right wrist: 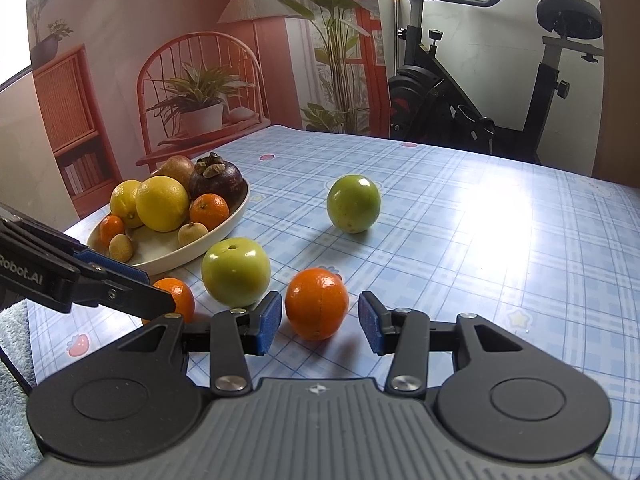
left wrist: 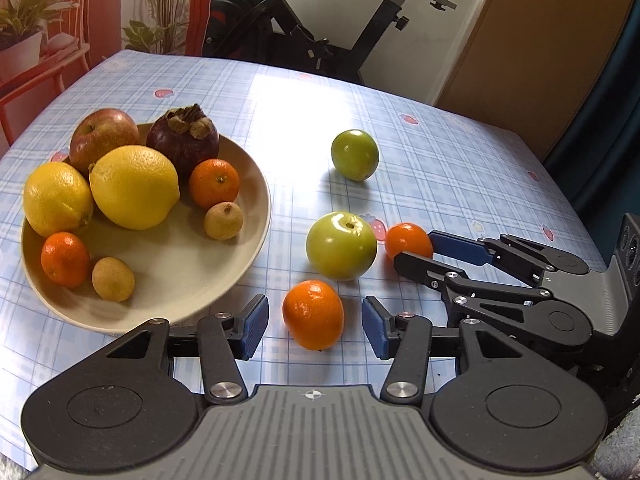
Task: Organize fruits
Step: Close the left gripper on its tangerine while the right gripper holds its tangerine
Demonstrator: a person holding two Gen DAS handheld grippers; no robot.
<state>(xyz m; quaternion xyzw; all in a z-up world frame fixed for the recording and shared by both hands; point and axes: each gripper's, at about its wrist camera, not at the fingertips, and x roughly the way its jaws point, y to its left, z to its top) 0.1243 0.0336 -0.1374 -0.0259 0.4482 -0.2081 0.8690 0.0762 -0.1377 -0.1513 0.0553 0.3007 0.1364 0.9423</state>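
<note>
We find the left tool [left wrist: 315,326] with jaws apart around a mandarin [left wrist: 313,314] on the table [left wrist: 440,152], pads clear of it. The right tool [right wrist: 320,316] likewise brackets a second mandarin [right wrist: 317,303] without contact. Two green apples [left wrist: 341,245] [left wrist: 355,154] lie loose beside the filled fruit bowl [left wrist: 248,248].

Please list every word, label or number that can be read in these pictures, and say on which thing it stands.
"Robot.AI": white letters on the side of the left hand-held gripper, in the right wrist view; its start is cut off by the picture edge.
Book spines on the wall backdrop: too small to read.
Nothing else carries text.
</note>
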